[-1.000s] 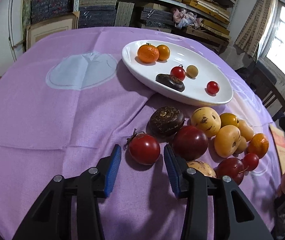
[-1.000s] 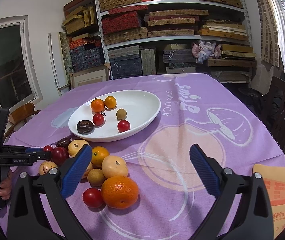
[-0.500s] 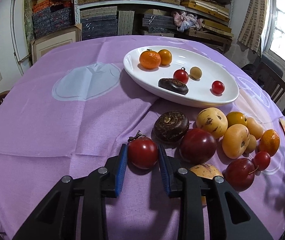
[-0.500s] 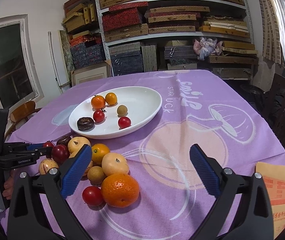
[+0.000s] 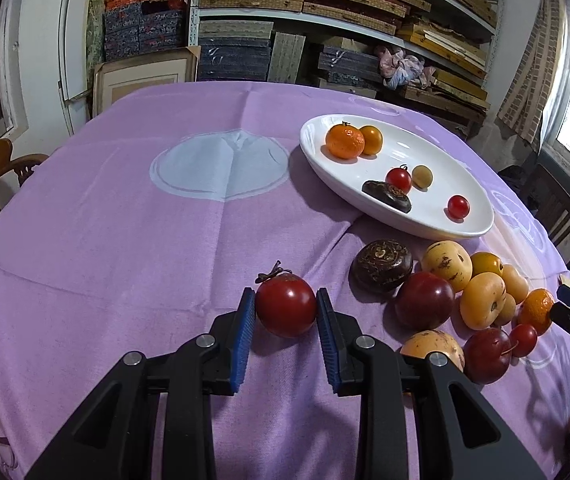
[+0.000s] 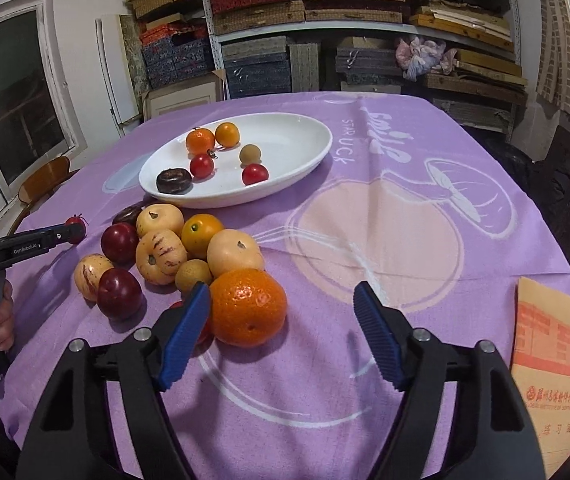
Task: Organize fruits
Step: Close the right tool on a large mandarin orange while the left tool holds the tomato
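Glossy round red tomato point(image 5: 286, 310) between ribbed blue fingers point(image 5: 245, 334), left gripper point(image 5: 286, 334)

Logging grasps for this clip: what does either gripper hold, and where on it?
The left gripper clamps the red tomato across its sides, stem outward. The right gripper is open, holding nothing.

red tomato point(image 5: 286, 310) upright, stem up, on cloth | loose fruit pile point(image 6: 173, 254) beside white dish point(image 6: 305, 152) holding six

Purple cloth point(image 6: 425, 152) with pale peach and white motifs; white plate point(image 6: 297, 140); dark red tomato point(image 5: 286, 310) between blue-padded black gripper point(image 5: 286, 320); speckled yellow melons point(image 6: 161, 255).
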Tool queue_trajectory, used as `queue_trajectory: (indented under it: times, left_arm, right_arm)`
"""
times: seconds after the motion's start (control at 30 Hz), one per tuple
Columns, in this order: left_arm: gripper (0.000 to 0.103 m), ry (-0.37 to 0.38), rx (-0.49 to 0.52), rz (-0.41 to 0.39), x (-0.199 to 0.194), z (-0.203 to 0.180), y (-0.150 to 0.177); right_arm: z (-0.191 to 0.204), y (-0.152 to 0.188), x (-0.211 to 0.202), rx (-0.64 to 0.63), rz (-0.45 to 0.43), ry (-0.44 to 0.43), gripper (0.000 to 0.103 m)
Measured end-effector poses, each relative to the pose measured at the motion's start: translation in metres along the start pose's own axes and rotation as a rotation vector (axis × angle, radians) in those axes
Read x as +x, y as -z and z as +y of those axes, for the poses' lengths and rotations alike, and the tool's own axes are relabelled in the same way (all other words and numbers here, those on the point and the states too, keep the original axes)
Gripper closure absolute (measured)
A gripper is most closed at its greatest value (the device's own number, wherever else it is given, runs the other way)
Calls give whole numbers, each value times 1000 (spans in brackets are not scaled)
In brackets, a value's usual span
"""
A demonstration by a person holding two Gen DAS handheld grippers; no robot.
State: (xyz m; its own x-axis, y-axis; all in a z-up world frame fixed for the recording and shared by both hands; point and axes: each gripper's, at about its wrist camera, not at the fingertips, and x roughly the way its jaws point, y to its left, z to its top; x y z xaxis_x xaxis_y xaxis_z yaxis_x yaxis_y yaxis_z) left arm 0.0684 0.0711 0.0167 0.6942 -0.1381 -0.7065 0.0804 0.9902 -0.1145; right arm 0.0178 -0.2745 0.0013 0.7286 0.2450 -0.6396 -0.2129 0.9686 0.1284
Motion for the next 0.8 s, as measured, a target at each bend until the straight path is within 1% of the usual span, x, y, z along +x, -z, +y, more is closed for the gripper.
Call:
queue_trajectory:
  times: [0.1,0.2,0.33,0.47,0.5,0.57,0.6,0.63,0.7,0.8]
  left_arm:
    - [72,0,12,-3,-1,-3,1]
    - [72,2,14,1,0,-4,1]
    - [72,5,18,3,0,-5,2]
    - [72,9,28,4,1,-7,3]
    - [72,9,29,6,2,-7,3]
    - [72,10,31,9,3,-8,3]
    - [72,10,31,10,3,-8,3]
    - [72,9,30,10,2,-7,3]
    - [72,10,28,12,3,-7,3]
    - [72,10,32,15,3,-8,3]
  right_arm:
    - [13,0,6,-58,31,11,31]
    - [21,-2,10,-83,42,3,31]
    - [18,-5,15,-58,55,-27,31]
    - [6,-6,19,12,77,-75,31]
    - [3,-7,20,29,81,-92,33]
    - [-2,-7,21,57,82,-120,41]
    - [-5,-6,21,72,85,-131,47]
    - [-8,-6,21,89,86,-141,50]
    - [-9,-5,22,99,97,-143,50]
    - [-5,-5,23,79,110,-132,50]
